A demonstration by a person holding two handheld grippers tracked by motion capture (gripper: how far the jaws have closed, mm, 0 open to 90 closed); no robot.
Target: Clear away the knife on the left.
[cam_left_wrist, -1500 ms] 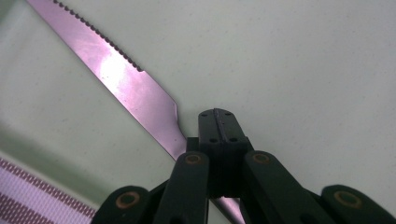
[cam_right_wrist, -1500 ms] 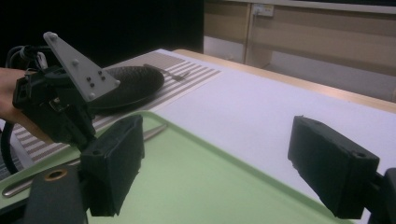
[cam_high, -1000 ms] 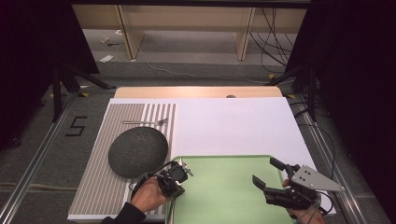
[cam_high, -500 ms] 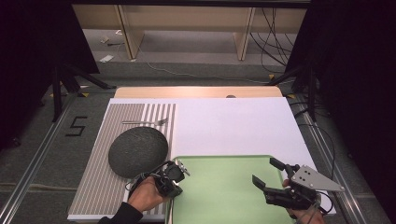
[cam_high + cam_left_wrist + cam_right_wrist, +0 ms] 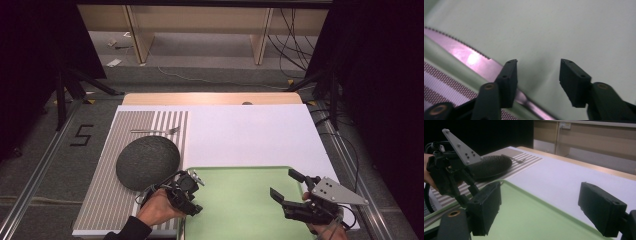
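There's the striped mat (image 5: pixel 102 200), lying flat, and on it sits a dark round dish (image 5: pixel 147 161), dome side up. Just beyond the dish, towards the far end of the mat, a fork (image 5: pixel 156 131) lies crosswise, prongs pointing off the mat. Right of the mat, touching its edge, runs a plain white sheet (image 5: pixel 250 135). Past the mat's far end, a strip of bare wooden tabletop (image 5: pixel 210 98). Left of the mat, down on the floor, a taped number five (image 5: pixel 81 135). Cables (image 5: pixel 295 30) trail well behind.
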